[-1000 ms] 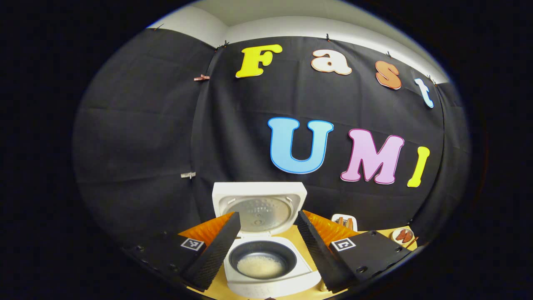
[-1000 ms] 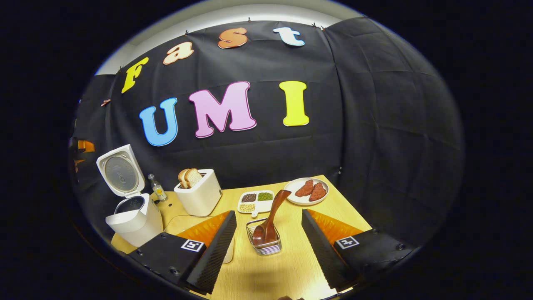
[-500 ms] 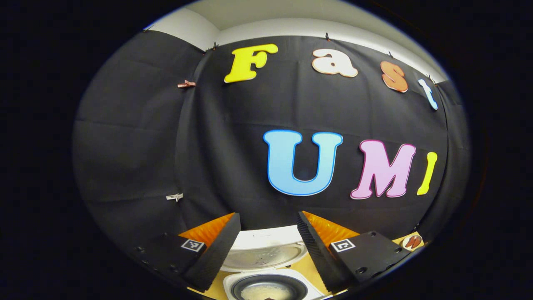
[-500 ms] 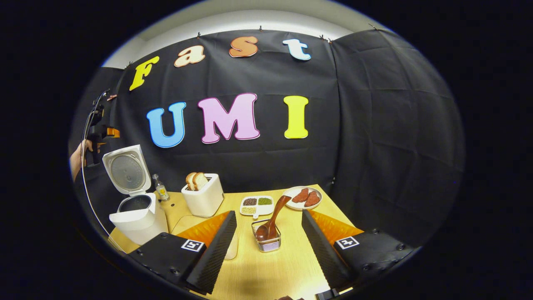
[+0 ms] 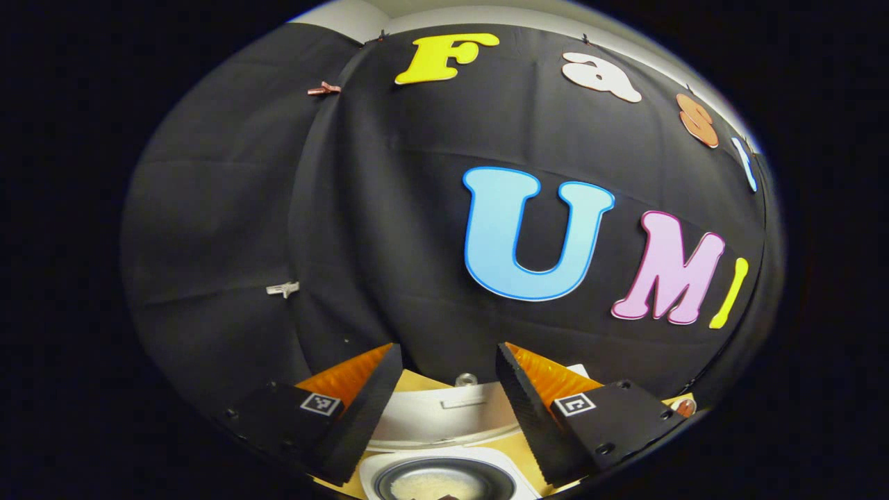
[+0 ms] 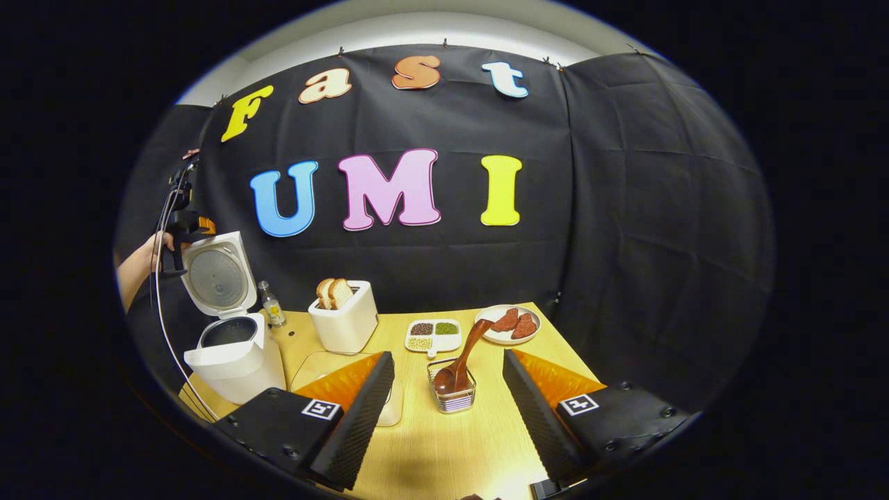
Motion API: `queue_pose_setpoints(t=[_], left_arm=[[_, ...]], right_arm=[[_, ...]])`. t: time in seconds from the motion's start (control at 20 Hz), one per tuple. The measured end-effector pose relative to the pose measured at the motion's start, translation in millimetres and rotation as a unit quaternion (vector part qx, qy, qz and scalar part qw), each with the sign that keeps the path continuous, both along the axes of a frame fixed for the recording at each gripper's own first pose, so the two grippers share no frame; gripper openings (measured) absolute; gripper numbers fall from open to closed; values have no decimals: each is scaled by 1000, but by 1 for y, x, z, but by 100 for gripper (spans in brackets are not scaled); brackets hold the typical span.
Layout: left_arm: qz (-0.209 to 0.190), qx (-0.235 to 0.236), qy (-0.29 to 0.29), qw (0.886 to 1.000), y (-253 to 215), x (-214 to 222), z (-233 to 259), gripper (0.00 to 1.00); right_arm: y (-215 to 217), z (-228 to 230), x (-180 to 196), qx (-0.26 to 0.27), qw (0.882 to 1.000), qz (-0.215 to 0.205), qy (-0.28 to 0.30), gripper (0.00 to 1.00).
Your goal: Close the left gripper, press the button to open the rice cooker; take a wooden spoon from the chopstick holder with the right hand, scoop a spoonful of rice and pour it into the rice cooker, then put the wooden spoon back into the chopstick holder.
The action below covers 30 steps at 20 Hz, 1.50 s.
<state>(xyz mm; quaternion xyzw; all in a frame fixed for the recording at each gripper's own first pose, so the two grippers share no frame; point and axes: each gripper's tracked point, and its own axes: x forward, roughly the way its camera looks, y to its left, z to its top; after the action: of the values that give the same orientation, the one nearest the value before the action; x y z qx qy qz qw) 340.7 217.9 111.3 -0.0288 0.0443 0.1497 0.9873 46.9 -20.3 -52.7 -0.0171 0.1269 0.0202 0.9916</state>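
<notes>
The white rice cooker (image 6: pixel 233 354) stands at the table's left end with its lid (image 6: pixel 215 274) raised. In the left gripper view its inner pot (image 5: pixel 437 484) holds a layer of rice, directly below my left gripper (image 5: pixel 448 351), which is open and empty above the lid (image 5: pixel 444 417). A hand (image 6: pixel 149 253) holds that left gripper (image 6: pixel 182 222) behind the cooker in the right gripper view. The brown wooden spoon (image 6: pixel 467 353) leans in the wire chopstick holder (image 6: pixel 455 399). My right gripper (image 6: pixel 448 357) is open, just short of the holder and straddling it.
On the wooden table (image 6: pixel 451 451) stand a white toaster (image 6: pixel 344 323) with bread, a small bottle (image 6: pixel 271 305), a divided dish (image 6: pixel 434 335) of beans and a plate (image 6: pixel 510 324) of meat. A white container (image 6: pixel 392 411) sits partly hidden behind my right gripper's left finger.
The left gripper has risen and tilted up from the open cooker, so the pot slid to the view's bottom edge. The right gripper drew back a little from the holder.
</notes>
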Motion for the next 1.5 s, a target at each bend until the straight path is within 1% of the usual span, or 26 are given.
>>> queue_pose_setpoints(t=[0.05,0.1,0.25,0.35,0.5,0.6,0.65,0.8,0.85,0.95,1.0,1.05,1.1,1.3,1.5], left_arm=[[7,16,16,1000,-1,-3,-3,95],[11,35,28,999,-3,-6,-6,97],[26,26,44,998,-17,-15,-7,98],[23,21,56,998,-25,-25,-15,99],[11,0,77,997,-37,-44,-27,99],[7,-7,94,996,-48,-56,-38,99],[1,-17,106,994,-55,-62,-46,98],[-15,-70,158,985,-76,-82,-90,98],[-14,-78,169,983,-79,-90,-107,98],[-11,-62,183,981,-86,-102,-134,97],[-11,-51,191,980,-90,-107,-145,99],[-8,-40,197,980,-89,-114,-160,95],[-5,-33,201,979,-95,-114,-170,96],[4,-23,212,977,-99,-127,-212,98],[4,-4,231,973,-102,-132,-250,99]], right_arm=[[1,-5,2,-1,1000,4,4,98],[4,-8,5,4,1000,9,7,98],[13,-13,14,25,999,27,13,99],[18,-14,19,36,998,42,13,99],[18,-28,25,34,997,62,25,98],[17,-31,28,39,996,71,28,99],[16,-34,28,45,996,72,33,99],[19,-37,29,71,993,80,44,99],[19,-37,28,72,993,84,44,99],[19,-40,27,70,992,92,48,98],[18,-41,26,70,992,94,49,99],[17,-42,24,69,992,95,51,98],[15,-45,23,68,992,94,55,98],[7,-53,14,77,991,84,70,98],[-2,-61,6,67,992,76,80,99]])
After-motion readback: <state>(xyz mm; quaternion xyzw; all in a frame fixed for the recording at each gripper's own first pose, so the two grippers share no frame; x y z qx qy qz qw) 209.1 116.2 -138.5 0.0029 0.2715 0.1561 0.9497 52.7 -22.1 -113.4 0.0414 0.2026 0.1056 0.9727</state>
